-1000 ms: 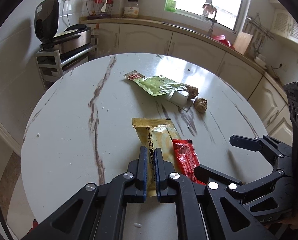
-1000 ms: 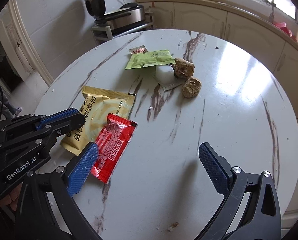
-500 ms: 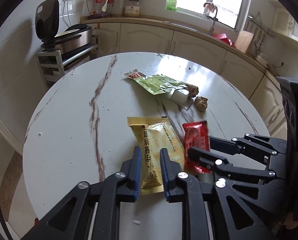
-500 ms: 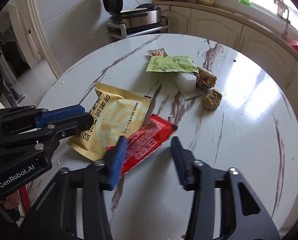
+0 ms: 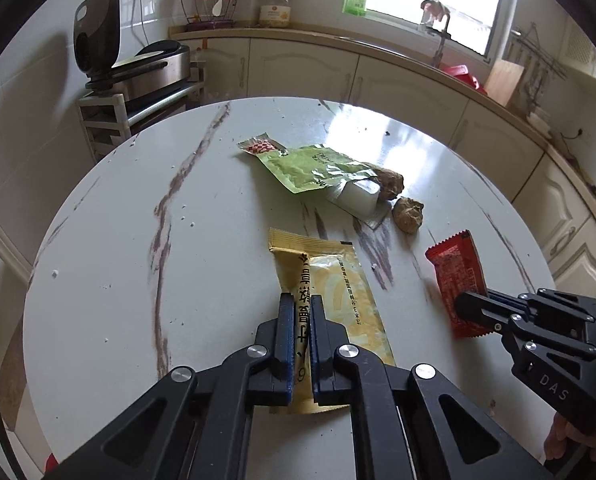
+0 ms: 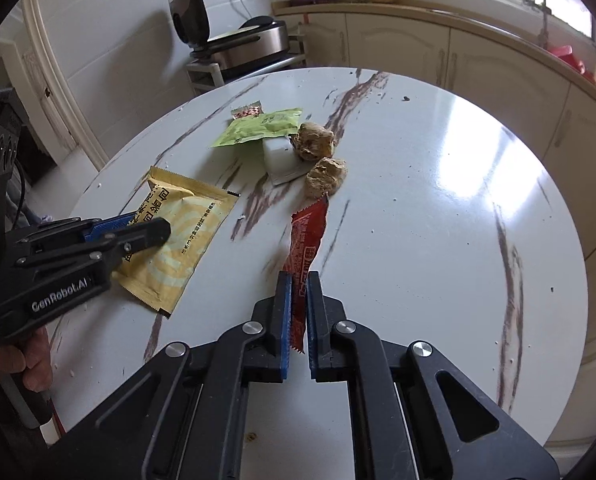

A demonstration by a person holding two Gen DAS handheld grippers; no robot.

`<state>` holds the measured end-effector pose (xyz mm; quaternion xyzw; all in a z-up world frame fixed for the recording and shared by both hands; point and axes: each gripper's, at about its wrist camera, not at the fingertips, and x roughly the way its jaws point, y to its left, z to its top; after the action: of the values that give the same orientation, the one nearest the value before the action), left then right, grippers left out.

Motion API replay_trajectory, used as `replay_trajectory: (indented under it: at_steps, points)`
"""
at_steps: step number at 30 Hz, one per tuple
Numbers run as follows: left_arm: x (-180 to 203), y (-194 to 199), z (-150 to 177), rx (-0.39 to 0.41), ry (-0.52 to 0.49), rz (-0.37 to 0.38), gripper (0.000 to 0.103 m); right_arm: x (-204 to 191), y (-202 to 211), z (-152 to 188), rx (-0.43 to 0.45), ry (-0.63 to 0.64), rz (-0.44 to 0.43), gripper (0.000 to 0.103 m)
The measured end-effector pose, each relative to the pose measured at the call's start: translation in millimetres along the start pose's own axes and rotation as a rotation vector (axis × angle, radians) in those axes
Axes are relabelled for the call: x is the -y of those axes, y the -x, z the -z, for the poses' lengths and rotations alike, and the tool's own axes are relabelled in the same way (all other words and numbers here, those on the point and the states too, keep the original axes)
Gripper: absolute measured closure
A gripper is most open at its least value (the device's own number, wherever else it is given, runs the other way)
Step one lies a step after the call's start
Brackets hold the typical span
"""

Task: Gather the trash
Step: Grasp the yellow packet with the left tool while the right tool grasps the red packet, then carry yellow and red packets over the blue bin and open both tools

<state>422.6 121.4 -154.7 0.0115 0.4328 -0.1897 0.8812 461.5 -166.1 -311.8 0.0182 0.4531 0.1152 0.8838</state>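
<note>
Right wrist: brown lumps beyond red wrapper.

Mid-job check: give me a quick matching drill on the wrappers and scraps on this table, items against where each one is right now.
Items:
1. yellow wrapper
2. red wrapper
3. green wrapper
4. brown lumps

States:
A. pinched in the right gripper
B. lying loose at the far side of the table
C. pinched in the left gripper
D. sitting beside the white block

Pairs: 1-C, 2-A, 3-B, 4-D
</note>
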Motion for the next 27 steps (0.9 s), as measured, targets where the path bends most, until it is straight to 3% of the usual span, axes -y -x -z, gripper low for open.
replay_trajectory:
  at_steps: [7, 18, 27]
  points:
    - [31.5, 10.4, 13.7, 0.041, -0.045, 0.038, 0.102, 10.0, 14.5, 7.7, 0.029, -0.027, -0.032, 0.098]
    - [81.1, 41.7, 7.2, 0.076, -0.104, 0.100, 0.102, 44.2, 66.3, 22.3, 0.109, -0.088, -0.053, 0.098]
    - [180.7, 56.3, 0.8, 0.081, -0.258, 0.160, 0.103, 111.2, 132.1, 47.5, 0.214, -0.190, -0.040, 0.098]
